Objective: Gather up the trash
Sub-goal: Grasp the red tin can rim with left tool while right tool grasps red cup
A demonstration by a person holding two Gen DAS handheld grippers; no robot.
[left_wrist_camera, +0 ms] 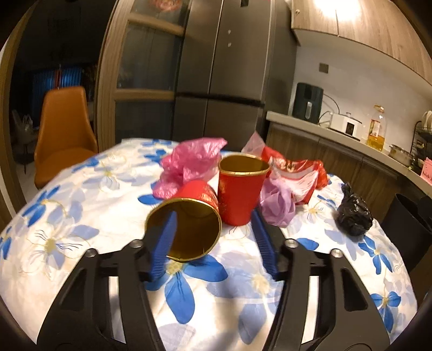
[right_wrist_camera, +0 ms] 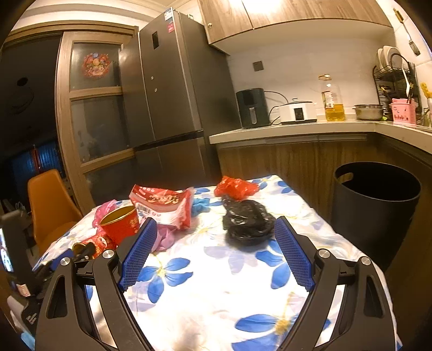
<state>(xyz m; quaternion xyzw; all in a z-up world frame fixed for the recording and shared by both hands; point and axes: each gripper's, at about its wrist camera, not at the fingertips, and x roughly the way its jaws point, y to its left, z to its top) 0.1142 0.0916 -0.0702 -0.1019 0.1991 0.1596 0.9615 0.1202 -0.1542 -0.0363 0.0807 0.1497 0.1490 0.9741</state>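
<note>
Left gripper (left_wrist_camera: 213, 240) jaws wide open, empty, straddling tipped red paper cup (left_wrist_camera: 189, 216) near-centre on desk (left_wrist_camera: 81, 194). Right gripper (right_wrist_camera: 213, 248) jaws wide, empty, framing black bag (right_wrist_camera: 247, 224); bin (right_wrist_camera: 375, 205) right.

A home kitchen. A tall grey fridge (right_wrist_camera: 172, 89) stands beside a wooden counter (right_wrist_camera: 297, 129) with wood cupboards (right_wrist_camera: 283, 16) above. On the counter sit an air fryer (right_wrist_camera: 252, 108), a white cooker (right_wrist_camera: 297, 112), a bottle of oil (right_wrist_camera: 333, 101), a steel pot (right_wrist_camera: 368, 112) and a dish rack (right_wrist_camera: 394, 73). A flowered cloth covers the surface (right_wrist_camera: 216, 283), with an orange chair (left_wrist_camera: 63, 129) at its far left corner.
</note>
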